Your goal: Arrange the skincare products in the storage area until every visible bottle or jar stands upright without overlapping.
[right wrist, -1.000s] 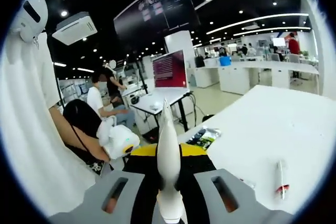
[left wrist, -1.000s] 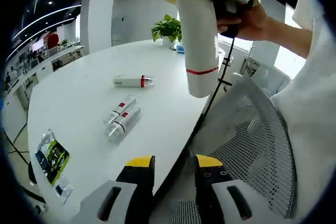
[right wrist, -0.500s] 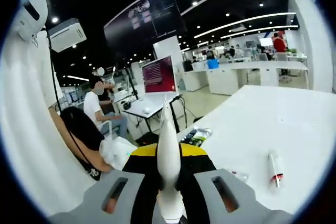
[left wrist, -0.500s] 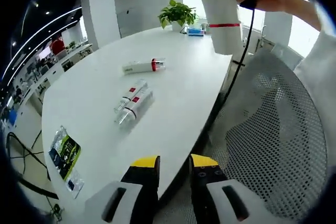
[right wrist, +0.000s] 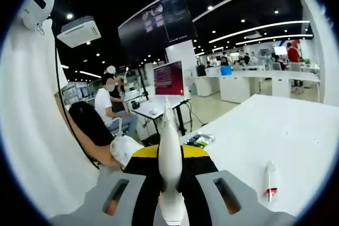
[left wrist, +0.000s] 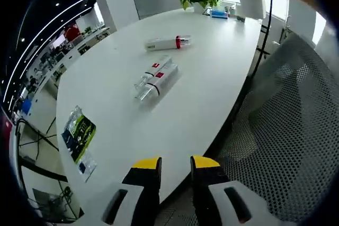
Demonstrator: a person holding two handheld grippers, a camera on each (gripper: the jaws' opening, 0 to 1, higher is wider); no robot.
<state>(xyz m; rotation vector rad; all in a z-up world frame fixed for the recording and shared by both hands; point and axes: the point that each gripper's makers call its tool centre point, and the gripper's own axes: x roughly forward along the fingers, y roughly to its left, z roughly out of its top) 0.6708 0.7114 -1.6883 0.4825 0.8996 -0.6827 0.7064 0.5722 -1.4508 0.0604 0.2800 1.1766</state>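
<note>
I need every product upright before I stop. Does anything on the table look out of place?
Yes. Three tubes lie flat on the white table: a red-banded tube lies apart, and two clear-ended tubes lie side by side, touching. The right gripper holds a white tube off the table. A green packet lies flat near the edge.

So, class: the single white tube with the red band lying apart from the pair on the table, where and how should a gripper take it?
Grip the white tube mid-body, jaws across its long axis, coming down from above. It lies flat on the table, with clear space around it.
</note>
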